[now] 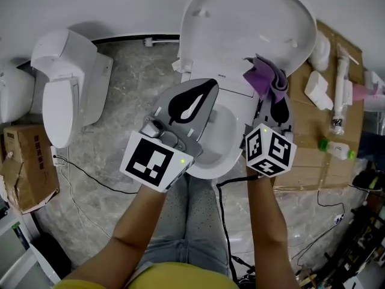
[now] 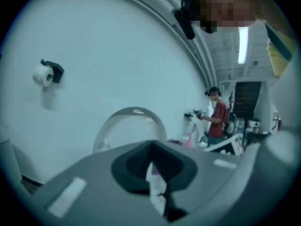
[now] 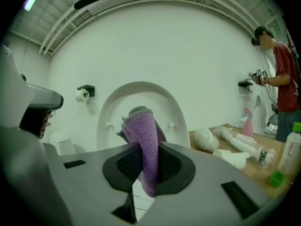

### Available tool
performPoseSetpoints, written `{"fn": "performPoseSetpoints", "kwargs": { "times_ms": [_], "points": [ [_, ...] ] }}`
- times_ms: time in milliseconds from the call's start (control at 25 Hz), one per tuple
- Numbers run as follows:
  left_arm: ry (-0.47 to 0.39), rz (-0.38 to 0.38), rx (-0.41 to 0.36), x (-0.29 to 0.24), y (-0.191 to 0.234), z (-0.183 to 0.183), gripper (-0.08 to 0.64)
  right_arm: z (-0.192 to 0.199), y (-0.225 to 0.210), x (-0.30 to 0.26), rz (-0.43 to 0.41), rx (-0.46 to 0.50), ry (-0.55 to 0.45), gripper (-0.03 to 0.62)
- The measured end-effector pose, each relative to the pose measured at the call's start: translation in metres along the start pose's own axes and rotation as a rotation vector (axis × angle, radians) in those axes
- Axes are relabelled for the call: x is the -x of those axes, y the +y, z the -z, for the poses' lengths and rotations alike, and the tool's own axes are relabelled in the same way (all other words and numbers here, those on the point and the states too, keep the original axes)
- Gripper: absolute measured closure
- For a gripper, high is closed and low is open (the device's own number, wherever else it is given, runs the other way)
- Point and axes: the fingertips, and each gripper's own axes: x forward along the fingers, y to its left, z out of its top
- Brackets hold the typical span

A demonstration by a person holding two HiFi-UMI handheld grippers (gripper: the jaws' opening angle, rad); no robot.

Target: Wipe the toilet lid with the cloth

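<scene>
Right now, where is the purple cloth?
Head view: the purple cloth is right of centre, pinched in the right gripper, just in front of the raised toilet lid.

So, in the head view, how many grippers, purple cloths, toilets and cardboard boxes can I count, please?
Grippers: 2 (left gripper, right gripper)
Purple cloth: 1
Toilets: 2 (open toilet, closed toilet); the cut-off white shape at the left edge is not counted
Cardboard box: 1
Total: 6
</scene>
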Motion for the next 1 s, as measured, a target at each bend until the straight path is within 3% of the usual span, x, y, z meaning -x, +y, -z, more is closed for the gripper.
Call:
{"fn": "performPoseSetpoints", "kwargs": {
  "times_ms": [440,1000],
  "points": [
    [-0.040,0.008,-0.040,0.019,-0.008,-0.056,0.560,-0.095,0.022,0.053,-0.017,0.087,-0.120,0.552],
    [-0.072,0.031,-0.048,0.030,-0.018,-0.108,0.560,-0.142,0.038,0.094,-0.041,0.114,-0.137,0.552]
  ]
}}
